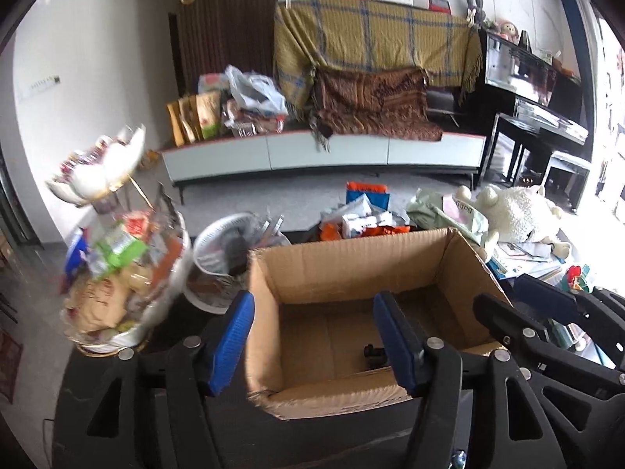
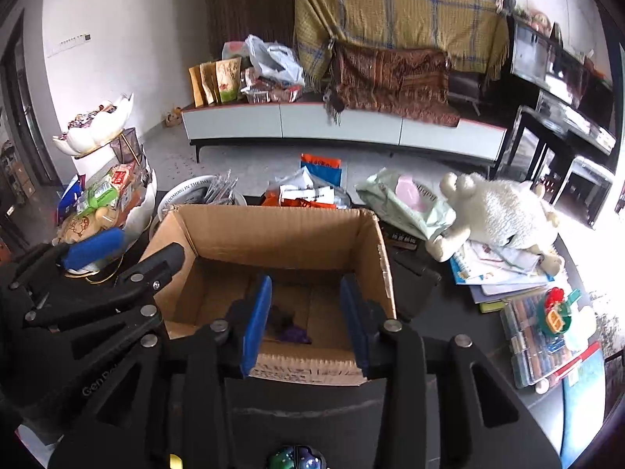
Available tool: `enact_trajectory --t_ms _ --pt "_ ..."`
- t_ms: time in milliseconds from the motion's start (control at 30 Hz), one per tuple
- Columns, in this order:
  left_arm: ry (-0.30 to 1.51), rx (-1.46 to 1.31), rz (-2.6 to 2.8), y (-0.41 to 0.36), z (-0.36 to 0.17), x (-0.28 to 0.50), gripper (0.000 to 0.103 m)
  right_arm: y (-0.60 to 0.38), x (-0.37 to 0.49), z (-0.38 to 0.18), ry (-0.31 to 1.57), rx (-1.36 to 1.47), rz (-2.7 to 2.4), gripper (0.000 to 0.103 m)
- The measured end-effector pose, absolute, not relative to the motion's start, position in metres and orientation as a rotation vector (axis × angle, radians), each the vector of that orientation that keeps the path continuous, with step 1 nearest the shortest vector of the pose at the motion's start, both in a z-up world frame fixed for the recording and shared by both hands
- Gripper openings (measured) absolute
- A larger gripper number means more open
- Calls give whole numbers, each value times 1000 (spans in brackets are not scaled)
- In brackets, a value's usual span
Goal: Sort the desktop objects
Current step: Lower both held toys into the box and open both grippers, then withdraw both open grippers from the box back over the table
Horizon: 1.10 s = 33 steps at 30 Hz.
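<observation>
my left gripper (image 1: 316, 342) tilts down over the open cardboard box (image 1: 351, 269), its ribbed blue pads spread apart with nothing between them. through the gap i see the box's corrugated brown walls and flat floor, where a small black object (image 1: 373, 351) lies. my right gripper (image 2: 306, 322) is angled down at the same box (image 2: 281, 230) from the near side, jaws parted more narrowly and empty; past them a small dark purple thing (image 2: 293, 334) rests on the box floor, too dim to name. the box stands on a dark table (image 2: 449, 324). to its right a fluffy white plush toy (image 2: 504, 215) sprawls on a stack of thin books (image 2: 500, 277), beside a clear plastic organiser case (image 2: 523, 355). to its left is a glossy white bowl-shaped stand (image 1: 117, 273) heaped with crinkly snack packets, blurred in the left view. each gripper's black frame shows at the edge of the other's view.
</observation>
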<state>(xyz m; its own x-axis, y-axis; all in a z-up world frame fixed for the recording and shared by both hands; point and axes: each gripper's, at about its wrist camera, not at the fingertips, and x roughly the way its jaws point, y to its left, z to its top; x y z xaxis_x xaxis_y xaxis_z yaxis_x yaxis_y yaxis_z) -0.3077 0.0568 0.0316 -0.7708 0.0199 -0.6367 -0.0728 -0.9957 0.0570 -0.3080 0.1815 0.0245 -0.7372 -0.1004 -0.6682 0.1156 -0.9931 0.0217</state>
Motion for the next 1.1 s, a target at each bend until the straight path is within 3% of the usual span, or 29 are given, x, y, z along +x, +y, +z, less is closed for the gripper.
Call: enact_trajectory --t_ms 133,767,1100 --pt "83 -991 2937 50 42 -286 65 177 -287 34 44 1033 -2863 35" --pt "-52 -655 3065 28 90 -177 65 165 -183 91 5 672 -3009 35" --pt "3 -597 3108 20 91 -121 66 152 -129 92 13 554 -3034 35"
